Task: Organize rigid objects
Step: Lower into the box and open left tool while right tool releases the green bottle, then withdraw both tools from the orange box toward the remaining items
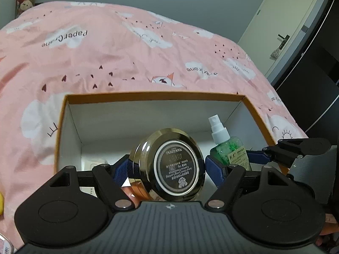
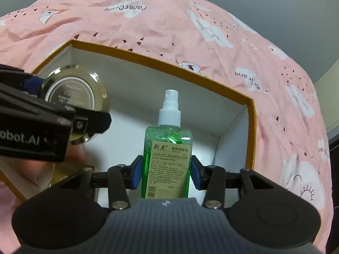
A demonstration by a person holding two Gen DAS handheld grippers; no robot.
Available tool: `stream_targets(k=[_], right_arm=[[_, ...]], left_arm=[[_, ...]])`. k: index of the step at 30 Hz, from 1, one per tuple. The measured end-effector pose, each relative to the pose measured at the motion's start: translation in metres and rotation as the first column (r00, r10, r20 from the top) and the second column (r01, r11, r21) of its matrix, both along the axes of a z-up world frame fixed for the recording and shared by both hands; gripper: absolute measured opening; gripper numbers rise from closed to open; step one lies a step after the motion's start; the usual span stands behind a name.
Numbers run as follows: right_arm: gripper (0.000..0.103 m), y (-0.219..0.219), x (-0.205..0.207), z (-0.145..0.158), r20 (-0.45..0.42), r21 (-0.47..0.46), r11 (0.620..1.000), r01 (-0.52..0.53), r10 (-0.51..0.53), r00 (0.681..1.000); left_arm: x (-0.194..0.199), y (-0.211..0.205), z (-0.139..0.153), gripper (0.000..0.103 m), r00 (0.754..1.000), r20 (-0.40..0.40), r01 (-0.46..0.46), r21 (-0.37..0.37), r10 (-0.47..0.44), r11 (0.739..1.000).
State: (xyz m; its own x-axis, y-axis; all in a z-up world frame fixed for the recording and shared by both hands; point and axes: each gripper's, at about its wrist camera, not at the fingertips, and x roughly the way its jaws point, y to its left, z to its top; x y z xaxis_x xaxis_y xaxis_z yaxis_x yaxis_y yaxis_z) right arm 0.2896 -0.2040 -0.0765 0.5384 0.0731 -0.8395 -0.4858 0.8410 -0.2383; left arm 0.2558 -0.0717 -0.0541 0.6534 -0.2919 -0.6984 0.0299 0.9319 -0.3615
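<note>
With the left gripper (image 1: 167, 167) clamping the compact (image 1: 169, 165) and the right gripper (image 2: 167, 169) clamping the bottle (image 2: 168, 148) over the box (image 2: 251, 127), lower both gently, bottle at 3 o'clock, then release.

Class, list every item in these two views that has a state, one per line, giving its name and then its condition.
Left hand-held gripper: shut on the gold compact.
Gold compact: closed, held on edge over the box.
Right hand-held gripper: shut on the spray bottle.
Spray bottle: held, nozzle bare, partly filled with green liquid.
Box: open, no lid on it.
Door: shut.
</note>
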Motion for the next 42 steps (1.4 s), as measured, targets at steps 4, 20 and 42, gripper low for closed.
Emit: stream_targets(k=[4,20,42], right_arm=[[0.046,-0.001,0.005,-0.008,-0.009,-0.017,1.0,0.002,-0.002,1.0],[0.046,-0.004,0.004,-0.029,-0.045,-0.057,0.998,0.033,-0.035,0.998],[0.067,0.002,-0.032,0.01,0.067,-0.021,1.0,0.007,-0.006,0.998]], left_arm=[[0.007,-0.004,-0.003,0.037,1.0,-0.017,0.023,0.011,-0.023,1.0],[0.002,-0.006,-0.007,0.046,0.999,-0.037,0.016,0.054,-0.014,0.998],[-0.028,-0.007,0.022,0.06,0.998,0.059,0.007,0.05,-0.01,0.999]])
